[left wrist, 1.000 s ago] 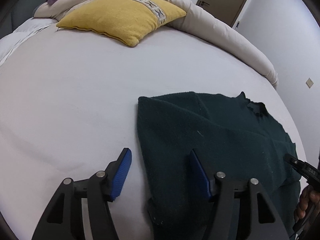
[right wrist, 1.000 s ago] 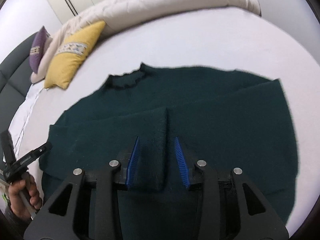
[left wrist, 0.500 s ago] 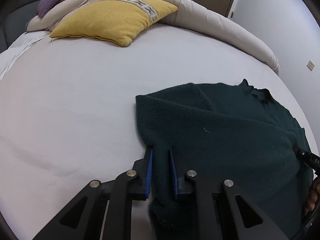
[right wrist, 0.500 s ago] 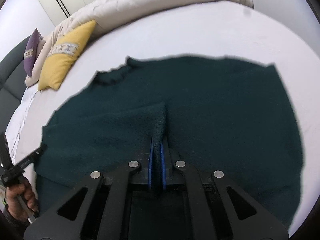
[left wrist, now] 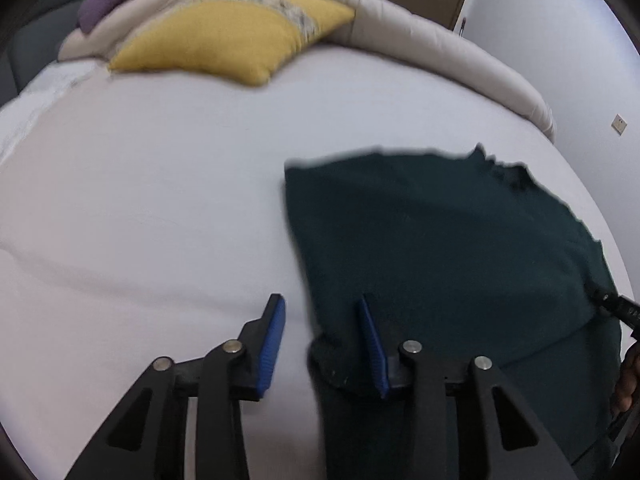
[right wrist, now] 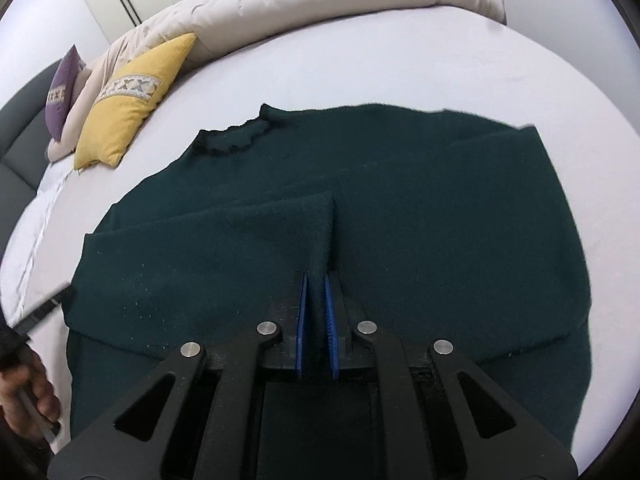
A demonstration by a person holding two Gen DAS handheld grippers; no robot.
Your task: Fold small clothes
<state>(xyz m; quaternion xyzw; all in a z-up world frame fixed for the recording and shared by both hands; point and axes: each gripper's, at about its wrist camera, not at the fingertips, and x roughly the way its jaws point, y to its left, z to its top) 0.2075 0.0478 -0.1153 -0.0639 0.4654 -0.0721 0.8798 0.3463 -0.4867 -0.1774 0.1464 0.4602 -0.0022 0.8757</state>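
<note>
Right gripper clamped on a sweater fold. Left gripper spread wide, seemingly straddling its blurred edge.

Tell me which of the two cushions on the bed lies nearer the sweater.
The yellow cushion, with a patterned band, lies nearer the dark green sweater. The purple cushion sits farther off, behind the rolled beige duvet.

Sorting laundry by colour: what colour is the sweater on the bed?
Dark green sweater, plain, no pattern; clearest in the right wrist view.
</note>
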